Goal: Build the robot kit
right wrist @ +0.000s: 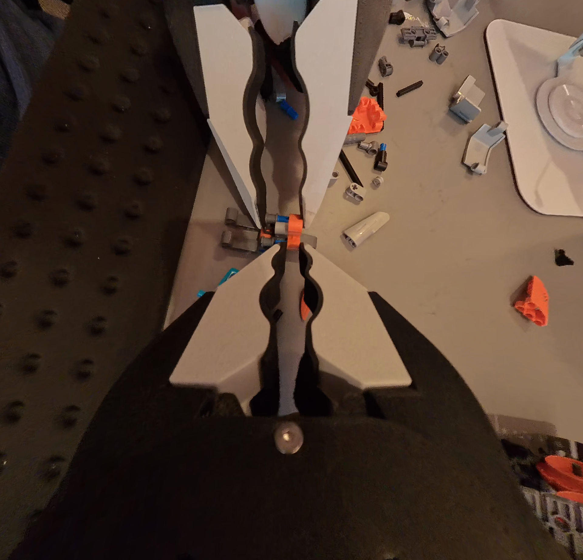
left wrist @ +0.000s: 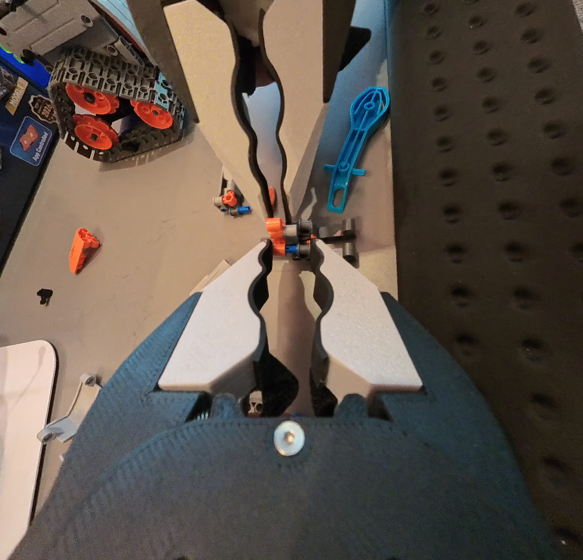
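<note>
Meeting tip to tip above a matte grey worktop (left wrist: 132, 235), the two tools shared one small brick assembly (left wrist: 288, 237) of orange, grey and blue parts. The left hand-held gripper (left wrist: 290, 251) pinched its grey-and-blue end between narrowed fingers, while the right hand-held gripper (right wrist: 291, 248) was pressed together on the orange connector (right wrist: 294, 231). The assembly hung just above the worktop's edge, beside a dark dimpled mat (left wrist: 492, 229) that ran along that side. Loose pieces lay scattered over the grey surface: an orange wedge brick (left wrist: 82, 249), a blue lever tool (left wrist: 355, 149), a pale curved panel (right wrist: 367, 229) and several small grey connectors. A tracked toy vehicle (left wrist: 113, 109) with orange wheels stood farther off, and a white tray (right wrist: 520, 128) with rounded corners rested near the far side. Lighting was dim and warm.
</note>
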`<state>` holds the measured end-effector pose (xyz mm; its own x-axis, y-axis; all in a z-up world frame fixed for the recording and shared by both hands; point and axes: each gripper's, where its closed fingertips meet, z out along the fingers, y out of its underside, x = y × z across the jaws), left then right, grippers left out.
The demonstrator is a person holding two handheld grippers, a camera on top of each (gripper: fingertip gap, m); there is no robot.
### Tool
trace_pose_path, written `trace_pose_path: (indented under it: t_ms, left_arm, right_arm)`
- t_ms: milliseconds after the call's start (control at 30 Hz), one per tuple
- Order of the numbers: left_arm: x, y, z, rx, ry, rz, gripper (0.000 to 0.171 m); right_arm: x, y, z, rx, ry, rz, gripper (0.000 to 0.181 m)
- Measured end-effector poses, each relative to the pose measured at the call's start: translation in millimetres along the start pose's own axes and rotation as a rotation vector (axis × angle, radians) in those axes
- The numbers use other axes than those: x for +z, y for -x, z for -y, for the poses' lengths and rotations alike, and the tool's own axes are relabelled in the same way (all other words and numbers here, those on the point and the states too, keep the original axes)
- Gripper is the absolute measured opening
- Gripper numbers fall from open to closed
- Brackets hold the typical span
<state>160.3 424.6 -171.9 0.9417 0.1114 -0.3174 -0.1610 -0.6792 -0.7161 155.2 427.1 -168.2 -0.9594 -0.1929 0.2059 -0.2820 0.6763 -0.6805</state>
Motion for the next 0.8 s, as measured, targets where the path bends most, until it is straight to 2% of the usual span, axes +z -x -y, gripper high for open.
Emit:
trace_pose_path:
  t_ms: [333,567,800]
  left_arm:
    - [0.4,-0.4,0.8,0.019,-0.016,-0.004,0.022]
    - [1.3,-0.9,1.5,0.020,-0.020,-0.020,0.022]
    - [1.6,-1.4,1.5,0.010,-0.028,-0.036,0.022]
  right_arm:
    - [-3.1,-1.9,0.2,0.196,-0.102,0.128,0.011]
    - [-3.0,4.9,0.8,0.165,-0.108,0.144,0.026]
    - [1.7,9.1,0.3,0.055,-0.054,0.072,0.022]
